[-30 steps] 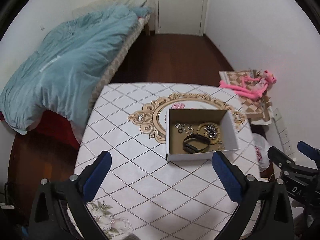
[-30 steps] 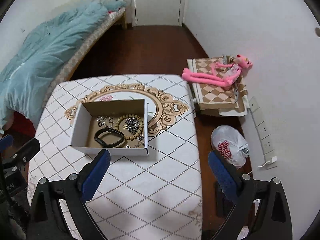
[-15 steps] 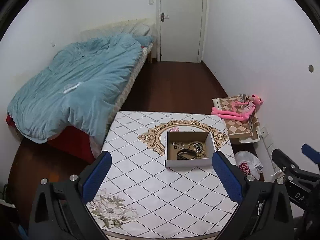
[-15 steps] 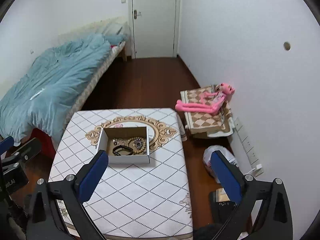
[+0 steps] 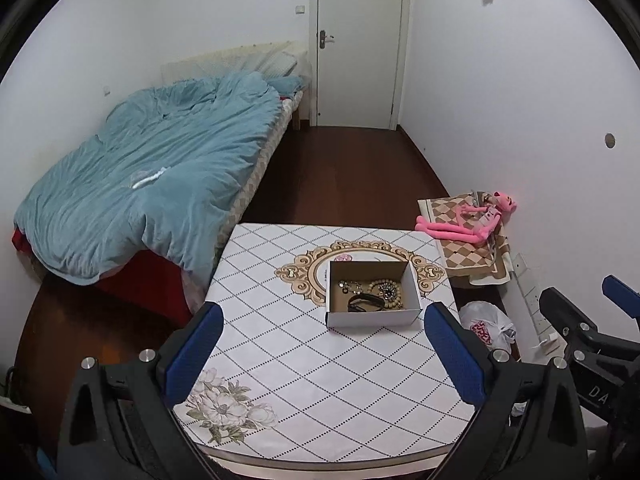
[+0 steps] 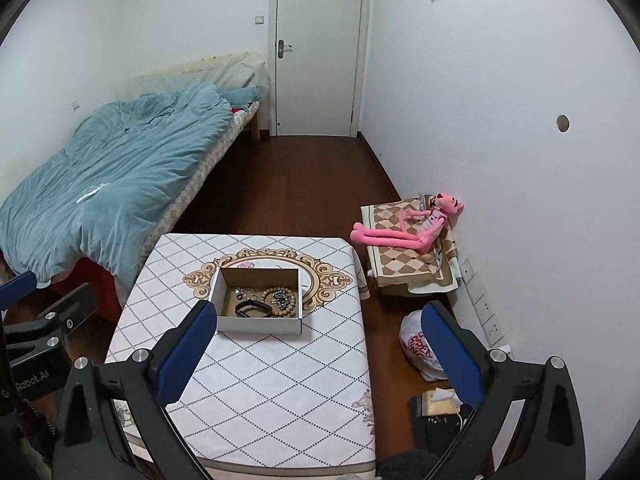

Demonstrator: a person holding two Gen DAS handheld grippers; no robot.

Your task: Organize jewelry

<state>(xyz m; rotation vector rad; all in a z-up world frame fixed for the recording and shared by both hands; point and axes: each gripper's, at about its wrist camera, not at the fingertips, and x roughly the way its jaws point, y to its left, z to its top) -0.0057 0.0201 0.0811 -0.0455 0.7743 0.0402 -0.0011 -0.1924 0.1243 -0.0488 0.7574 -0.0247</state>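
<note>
Overhead, both cameras looked down a narrow white-walled room with a dark wood floor (image 5: pixel 348 176) and a closed white door (image 6: pixel 318 48) far ahead of the grippers. A bed under a rumpled blue quilt (image 5: pixel 152 168) filled the area ahead and to the left of them. Directly below and ahead stood the table (image 5: pixel 304 360), covered in a white diamond-patterned cloth with a gold medallion at its far end. Off to the right of the table, against the wall, a pink plush toy (image 6: pixel 412 228) lay on a checkered brown cloth (image 6: pixel 404 264), and a white plastic bag (image 6: pixel 420 348) sat on the floor nearer the right gripper.

The left gripper (image 5: pixel 324 356) hung high above the table's near half with its blue pads spread wide, released and holding nothing. The right gripper (image 6: pixel 320 356) hung over the table's right edge, equally wide and empty, touching nothing.

Ahead of both grippers, well apart from them, an open cardboard box (image 5: pixel 374 318) rested on the medallion. Inside lay a loop of tan beads (image 6: pixel 280 300), a black band (image 6: pixel 252 309) toward the near wall, and small silvery pieces (image 6: pixel 246 292) too small to tell apart.
</note>
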